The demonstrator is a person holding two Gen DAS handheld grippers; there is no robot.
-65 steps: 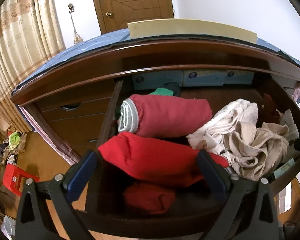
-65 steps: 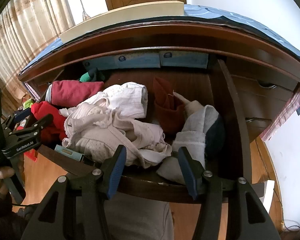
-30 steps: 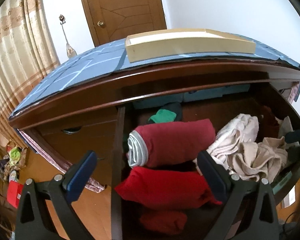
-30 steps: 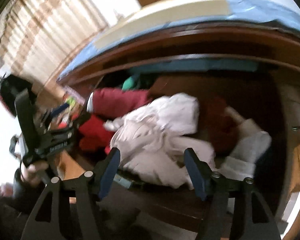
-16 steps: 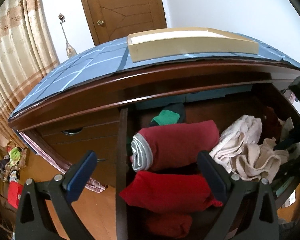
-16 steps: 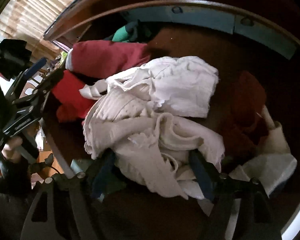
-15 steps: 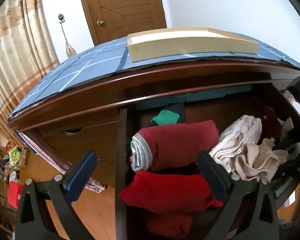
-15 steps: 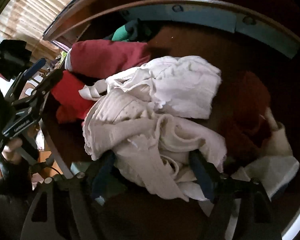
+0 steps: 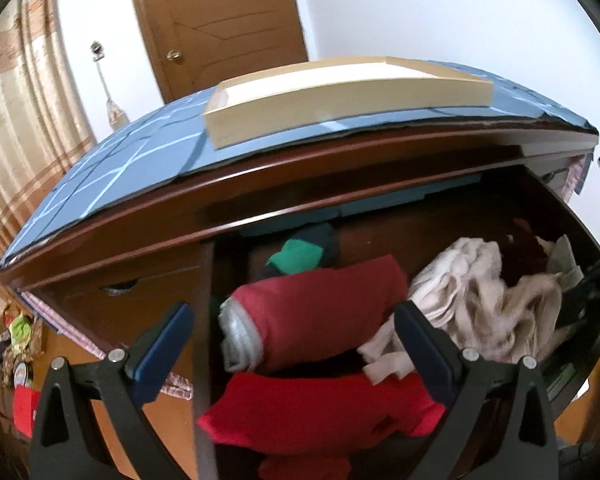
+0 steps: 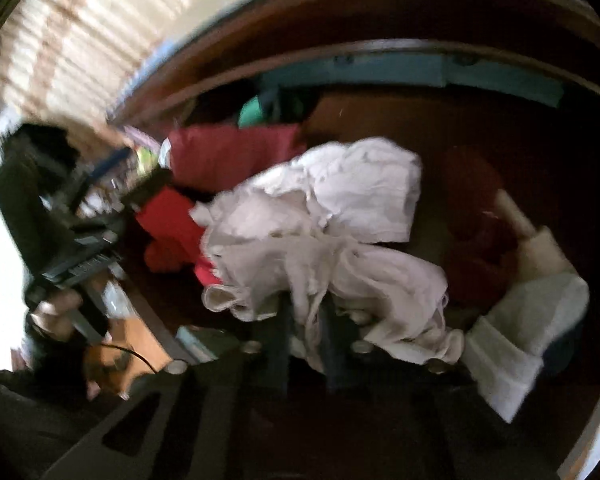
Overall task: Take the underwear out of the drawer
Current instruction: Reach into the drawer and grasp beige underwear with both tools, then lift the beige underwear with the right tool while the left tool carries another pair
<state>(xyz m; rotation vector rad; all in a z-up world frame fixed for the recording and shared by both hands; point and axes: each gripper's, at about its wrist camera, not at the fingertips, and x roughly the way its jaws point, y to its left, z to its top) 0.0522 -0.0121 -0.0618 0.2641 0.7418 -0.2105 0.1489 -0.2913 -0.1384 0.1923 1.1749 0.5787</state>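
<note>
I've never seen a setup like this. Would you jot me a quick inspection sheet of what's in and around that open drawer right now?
Surface: dark wooden dresser, top covered by a blue mat; a cream tray sits on it.
Job's things: pale crumpled underwear piled mid-drawer.
Clutter: maroon roll, red garments, green piece, white-grey bundle.
Grippers: right gripper has just closed, pinching the pale fabric; left gripper open, holding nothing, above the red clothes.
Cables: thin dark cable by the person's hand.
Surroundings: wooden door, striped curtain, white wall.

Glossy wooden drawer, crumpled cloth underwear
</note>
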